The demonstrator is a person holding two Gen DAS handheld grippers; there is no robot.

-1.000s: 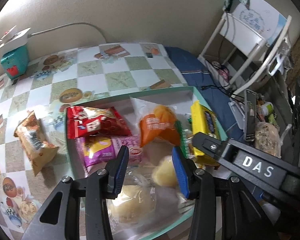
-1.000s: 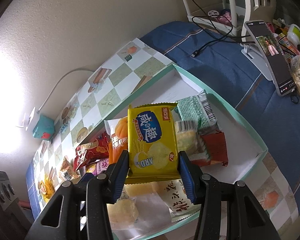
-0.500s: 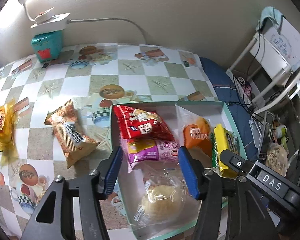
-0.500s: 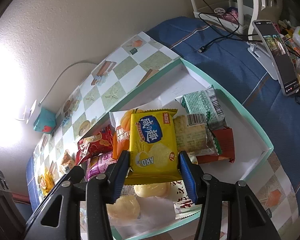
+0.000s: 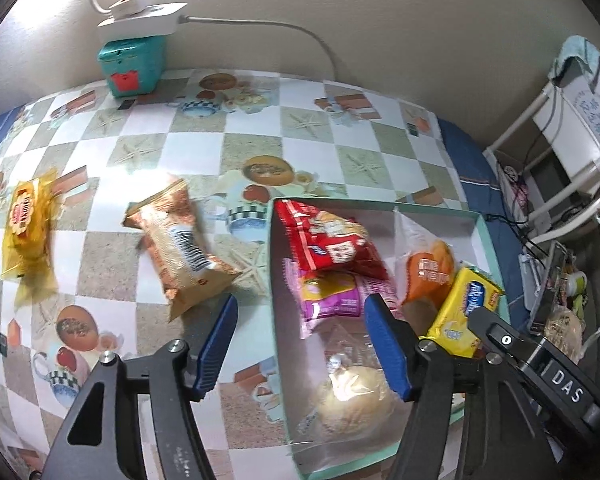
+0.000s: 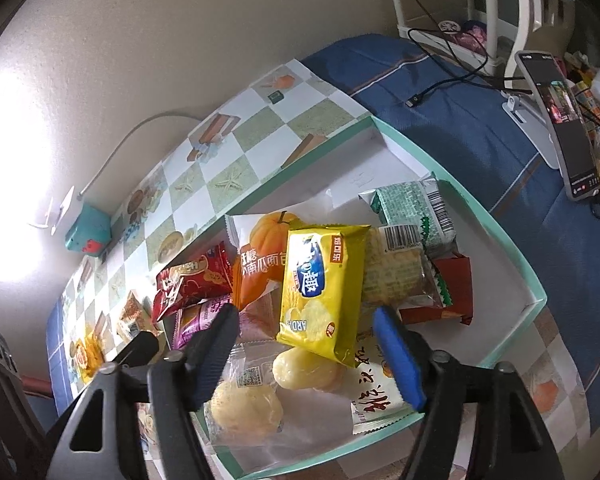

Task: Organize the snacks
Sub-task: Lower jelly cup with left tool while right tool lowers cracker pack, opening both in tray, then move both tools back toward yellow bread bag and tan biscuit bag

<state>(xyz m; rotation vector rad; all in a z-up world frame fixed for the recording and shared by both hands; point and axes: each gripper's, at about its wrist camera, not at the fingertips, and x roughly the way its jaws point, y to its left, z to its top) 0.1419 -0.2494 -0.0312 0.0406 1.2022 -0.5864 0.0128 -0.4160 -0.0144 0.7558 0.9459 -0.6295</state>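
Note:
A teal-rimmed white box (image 5: 380, 203) (image 6: 500, 232) holds a red packet (image 5: 328, 240), a purple packet (image 5: 332, 296), an orange pumpkin bread (image 5: 428, 268), wrapped buns (image 5: 352, 396) and a green packet (image 6: 412, 208). My right gripper (image 6: 306, 314) hangs over the box with its jaws opening. A yellow cracker pack (image 6: 324, 280) (image 5: 464, 312) lies tilted on the other snacks between them, and neither pad touches it. My left gripper (image 5: 302, 304) straddles the box's left wall, jaws opening, nothing gripped. A brown snack packet (image 5: 180, 248) and a gold packet (image 5: 26, 232) lie on the checked tablecloth to its left.
A teal block with a white power strip (image 5: 134, 60) on it stands against the back wall. Right of the table there is a blue cloth (image 6: 460, 100), a phone on a stand (image 6: 560, 120), a cable and a white rack (image 5: 572, 120).
My left gripper has swung left from inside the box to its left wall, and its jaws have spread. My right gripper's jaws have spread and let go of the yellow cracker pack.

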